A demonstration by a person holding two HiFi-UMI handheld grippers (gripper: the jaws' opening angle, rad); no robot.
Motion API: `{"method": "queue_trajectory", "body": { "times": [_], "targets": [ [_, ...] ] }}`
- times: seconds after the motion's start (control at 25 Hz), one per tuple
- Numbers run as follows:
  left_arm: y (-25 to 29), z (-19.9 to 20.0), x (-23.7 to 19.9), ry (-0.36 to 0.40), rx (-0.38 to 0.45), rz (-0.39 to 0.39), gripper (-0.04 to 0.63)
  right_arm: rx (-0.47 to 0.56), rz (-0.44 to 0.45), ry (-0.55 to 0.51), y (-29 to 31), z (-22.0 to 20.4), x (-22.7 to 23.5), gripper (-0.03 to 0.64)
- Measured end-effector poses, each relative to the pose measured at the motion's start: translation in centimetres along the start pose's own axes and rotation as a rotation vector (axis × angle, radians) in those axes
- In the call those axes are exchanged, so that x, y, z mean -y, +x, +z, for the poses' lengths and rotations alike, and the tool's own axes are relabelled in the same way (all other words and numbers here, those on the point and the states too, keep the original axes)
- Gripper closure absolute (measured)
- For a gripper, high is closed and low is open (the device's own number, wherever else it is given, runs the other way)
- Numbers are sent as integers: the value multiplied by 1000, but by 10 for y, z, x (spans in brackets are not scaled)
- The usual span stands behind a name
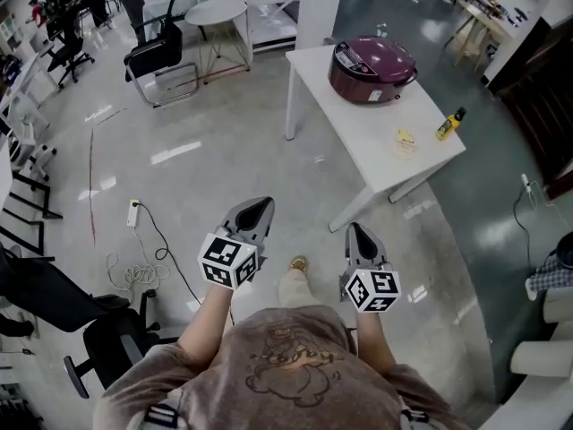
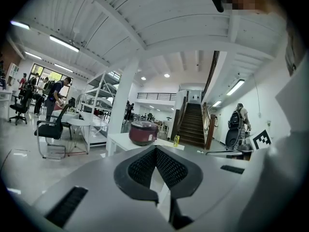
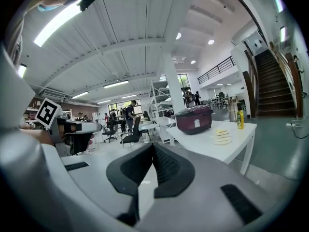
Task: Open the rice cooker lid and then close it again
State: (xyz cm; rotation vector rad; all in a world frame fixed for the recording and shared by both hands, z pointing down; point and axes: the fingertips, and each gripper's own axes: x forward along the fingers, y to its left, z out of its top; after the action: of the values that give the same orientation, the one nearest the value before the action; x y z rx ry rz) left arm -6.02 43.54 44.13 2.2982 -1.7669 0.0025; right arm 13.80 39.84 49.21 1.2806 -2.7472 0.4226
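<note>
A dark maroon rice cooker (image 1: 372,68) with its lid down stands on a white table (image 1: 376,146) some way ahead of me, across open floor. It also shows in the left gripper view as the rice cooker (image 2: 143,132) and in the right gripper view as the rice cooker (image 3: 194,119). My left gripper (image 1: 258,207) and right gripper (image 1: 357,232) are held out side by side over the floor, well short of the table. Both point toward it. The left gripper (image 2: 155,150) and right gripper (image 3: 153,146) are shut with nothing between the pads.
A yellow bottle (image 1: 450,124) and a small round pale stack (image 1: 405,141) lie on the table near the cooker. A black chair (image 1: 161,65) and round table (image 1: 218,12) stand at the back left. A cable and power strip (image 1: 134,213) lie on the floor at left.
</note>
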Motion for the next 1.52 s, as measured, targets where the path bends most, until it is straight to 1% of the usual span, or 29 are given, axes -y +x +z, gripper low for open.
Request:
{"method": "queue_trajectory", "body": {
  "times": [0.32, 0.48, 0.64, 0.8, 1.12, 1.52],
  "targets": [
    [86, 32, -27, -24, 16, 17, 577, 4, 12, -2, 73, 41, 58, 614],
    [122, 41, -37, -33, 24, 30, 577, 1, 33, -4, 108, 53, 82, 614],
    [150, 47, -44, -27, 34, 41, 577, -4, 63, -12, 133, 61, 96, 614],
    [178, 52, -46, -9, 32, 28, 577, -2, 68, 5, 155, 64, 112, 614],
    [222, 60, -63, -10, 26, 14, 577, -18, 66, 20, 194, 67, 132, 614],
    [291, 75, -102, -23, 33, -28, 577, -11, 29, 27, 257, 85, 160, 614]
  ]
}}
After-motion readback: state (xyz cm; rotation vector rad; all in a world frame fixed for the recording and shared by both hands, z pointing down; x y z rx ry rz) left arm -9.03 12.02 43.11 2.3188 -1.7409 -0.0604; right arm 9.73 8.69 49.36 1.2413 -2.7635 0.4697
